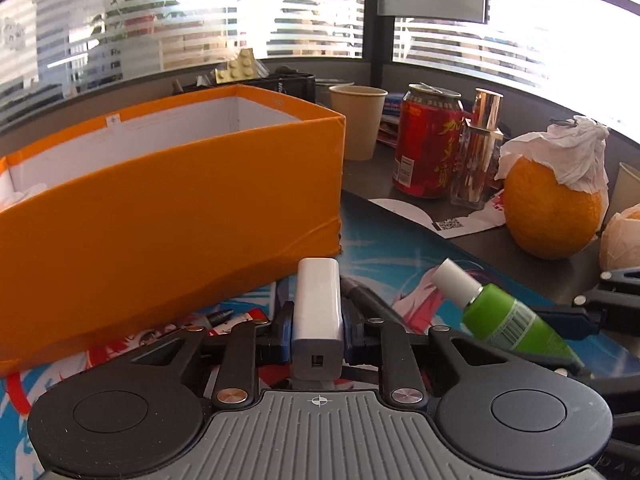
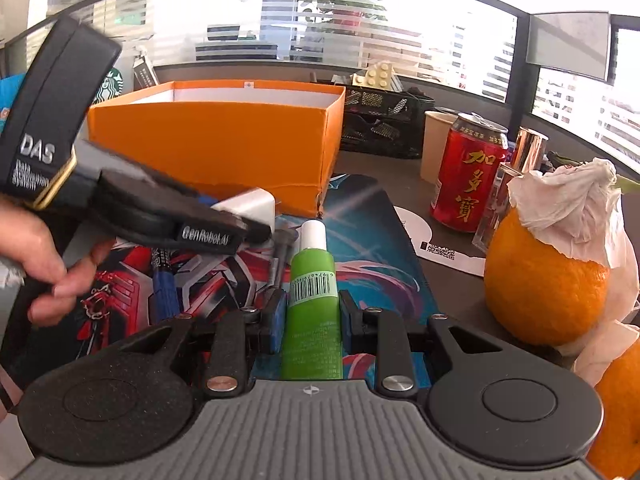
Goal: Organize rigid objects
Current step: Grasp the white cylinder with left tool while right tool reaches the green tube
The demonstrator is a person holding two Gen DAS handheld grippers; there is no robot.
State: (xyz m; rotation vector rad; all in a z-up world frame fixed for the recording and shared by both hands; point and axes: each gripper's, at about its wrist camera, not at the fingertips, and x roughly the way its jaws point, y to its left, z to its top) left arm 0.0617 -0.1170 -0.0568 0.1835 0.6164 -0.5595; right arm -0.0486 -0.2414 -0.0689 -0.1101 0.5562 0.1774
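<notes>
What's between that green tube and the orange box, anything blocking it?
The other gripper. The green tube sits in the right gripper, and the left gripper, clamped on a white charger, hangs between it and the orange box.

a white rectangular plastic power bank with a grey end cap (image 1: 319,312) sits clamped lengthwise between blue-padded jaws, its port end facing the camera, just in front of the open orange cardboard box with a white interior (image 1: 168,200). a green plastic tube with a white cap and a barcode label (image 2: 313,308) is pinched between the other jaws, cap pointing toward the box, above the colourful printed mat (image 2: 384,240).
</notes>
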